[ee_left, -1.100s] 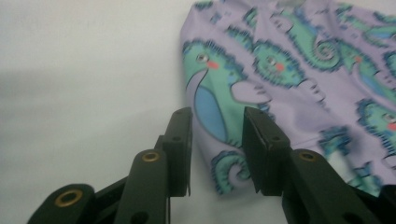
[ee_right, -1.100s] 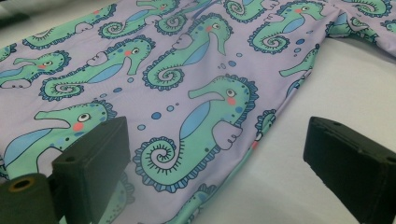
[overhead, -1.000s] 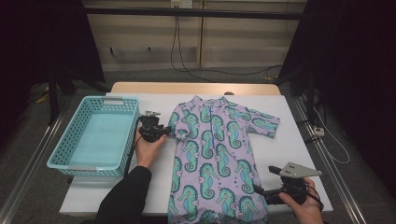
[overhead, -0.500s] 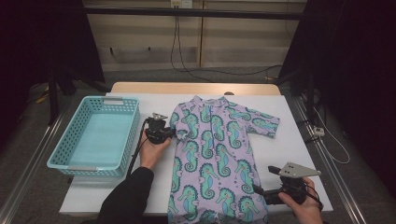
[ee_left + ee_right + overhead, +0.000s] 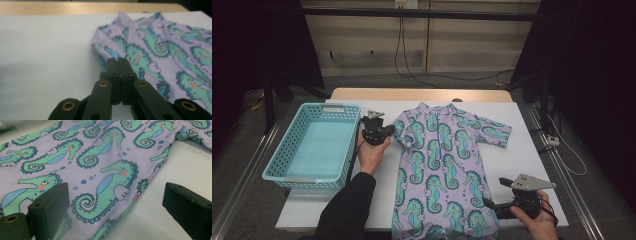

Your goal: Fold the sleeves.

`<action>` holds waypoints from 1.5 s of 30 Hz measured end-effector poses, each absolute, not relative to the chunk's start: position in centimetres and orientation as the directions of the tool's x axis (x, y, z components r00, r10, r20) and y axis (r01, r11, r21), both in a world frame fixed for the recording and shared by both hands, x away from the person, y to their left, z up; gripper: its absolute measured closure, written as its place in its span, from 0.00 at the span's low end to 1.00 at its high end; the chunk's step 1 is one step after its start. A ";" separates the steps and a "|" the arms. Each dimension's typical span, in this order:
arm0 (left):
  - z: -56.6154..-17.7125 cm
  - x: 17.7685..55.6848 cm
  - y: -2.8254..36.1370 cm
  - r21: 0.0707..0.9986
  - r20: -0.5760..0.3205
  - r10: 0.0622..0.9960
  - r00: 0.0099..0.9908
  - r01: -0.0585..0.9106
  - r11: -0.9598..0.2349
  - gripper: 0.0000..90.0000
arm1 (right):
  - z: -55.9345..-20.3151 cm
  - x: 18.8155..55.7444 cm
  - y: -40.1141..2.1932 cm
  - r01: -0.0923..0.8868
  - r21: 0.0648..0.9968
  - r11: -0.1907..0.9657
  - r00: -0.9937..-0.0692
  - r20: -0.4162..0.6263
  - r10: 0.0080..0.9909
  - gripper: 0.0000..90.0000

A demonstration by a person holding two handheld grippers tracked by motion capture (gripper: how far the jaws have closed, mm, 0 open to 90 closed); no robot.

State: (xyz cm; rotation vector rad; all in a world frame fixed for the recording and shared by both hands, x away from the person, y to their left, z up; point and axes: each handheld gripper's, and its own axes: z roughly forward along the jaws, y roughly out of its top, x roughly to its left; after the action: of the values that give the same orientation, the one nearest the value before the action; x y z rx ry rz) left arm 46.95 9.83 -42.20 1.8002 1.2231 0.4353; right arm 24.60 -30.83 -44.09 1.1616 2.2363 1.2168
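A lilac short-sleeved garment (image 5: 442, 165) printed with green seahorses lies flat on the white table (image 5: 532, 160). At its left sleeve (image 5: 401, 128), my left gripper (image 5: 392, 131) has just been closing, and its jaws now meet on the sleeve's hem. In the left gripper view the two black jaws of the left gripper (image 5: 119, 61) press together at the edge of the sleeve (image 5: 105, 51), which bunches up slightly. My right gripper (image 5: 488, 204) stands open at the garment's lower right side. The right gripper (image 5: 116, 202) spans the fabric edge (image 5: 100, 157) without touching it.
A turquoise plastic basket (image 5: 287, 172) with nothing in it stands on the table's left side, close to my left hand. A bare white surface lies right of the garment. Dark curtains and cables lie beyond the table's far edge.
The left gripper moved to the sleeve, its jaws closed on the hem, and the hand rose a little with the fabric. The right gripper kept still.
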 end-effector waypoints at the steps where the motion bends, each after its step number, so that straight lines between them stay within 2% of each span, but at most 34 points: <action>1: -41.8 47.0 9.7 0.825 -0.187 0.867 0.462 0.553 -0.117 0.99 | -44.1 24.6 -30.8 0.498 0.814 0.298 -0.606 0.081 0.791 0.07; 15: -40.6 47.1 4.7 0.875 -0.108 0.802 0.587 0.440 -0.204 0.98 | -44.1 24.6 -30.9 0.496 0.815 0.300 -0.610 0.082 0.788 0.07; 40: -42.3 46.5 -3.5 0.835 -0.143 0.650 0.747 0.443 -0.325 0.97 | -44.1 24.5 -30.9 0.493 0.817 0.300 -0.617 0.086 0.782 0.07; 42: -42.2 46.3 -3.5 0.840 -0.150 0.633 0.760 0.435 -0.324 0.91 | -44.1 24.5 -30.9 0.492 0.818 0.298 -0.618 0.086 0.782 0.07; 44: -41.9 46.4 -3.0 0.842 -0.182 0.627 0.758 0.449 -0.299 0.76 | -44.1 24.5 -30.9 0.493 0.817 0.299 -0.617 0.086 0.782 0.07; 45: -41.6 46.4 -2.7 0.847 -0.184 0.630 0.755 0.447 -0.289 0.75 | -44.1 24.5 -30.9 0.493 0.817 0.299 -0.618 0.086 0.782 0.07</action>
State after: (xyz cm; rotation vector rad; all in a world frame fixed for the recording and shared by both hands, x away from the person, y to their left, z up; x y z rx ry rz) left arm 46.35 -2.66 -41.63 1.9355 0.8197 0.2258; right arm 24.52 -30.90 -44.09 1.1499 2.2439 1.2315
